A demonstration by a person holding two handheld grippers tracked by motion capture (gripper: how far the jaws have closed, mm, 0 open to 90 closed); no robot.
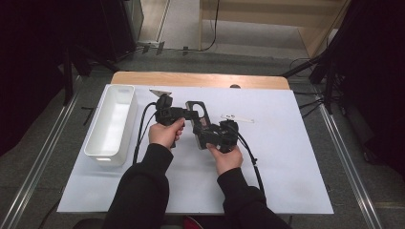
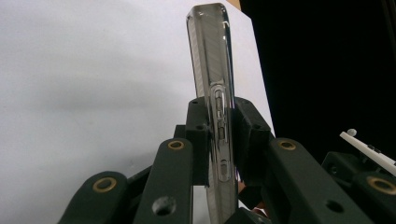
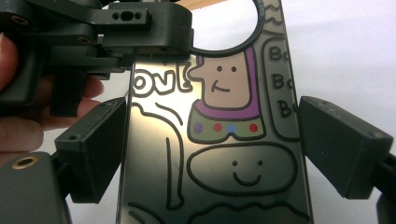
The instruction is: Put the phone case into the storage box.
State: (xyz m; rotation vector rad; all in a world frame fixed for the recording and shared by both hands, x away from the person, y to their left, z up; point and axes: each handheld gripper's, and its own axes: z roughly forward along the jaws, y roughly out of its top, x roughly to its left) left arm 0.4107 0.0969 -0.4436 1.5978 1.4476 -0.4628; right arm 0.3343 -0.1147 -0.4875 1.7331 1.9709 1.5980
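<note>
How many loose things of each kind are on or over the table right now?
Phone case, clear with cartoon drawings: 1
White bin: 1
Small white strip lying on the table: 1
Total: 3

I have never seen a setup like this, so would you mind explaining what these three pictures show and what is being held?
A person sits at a table and holds a hand-operated tool with two black jaws in each hand. The high view looks down from above: the left gripper and right gripper meet over a white sheet. The other two pictures come from cameras riding on each gripper, looking along its jaws. Both grip the same phone case, clear with cartoon drawings: the left gripper pinches its thin edge, seen edge-on in its own view, while the right gripper's jaws span its width. On the sheet also lie a white tray and a small white strip.
</note>
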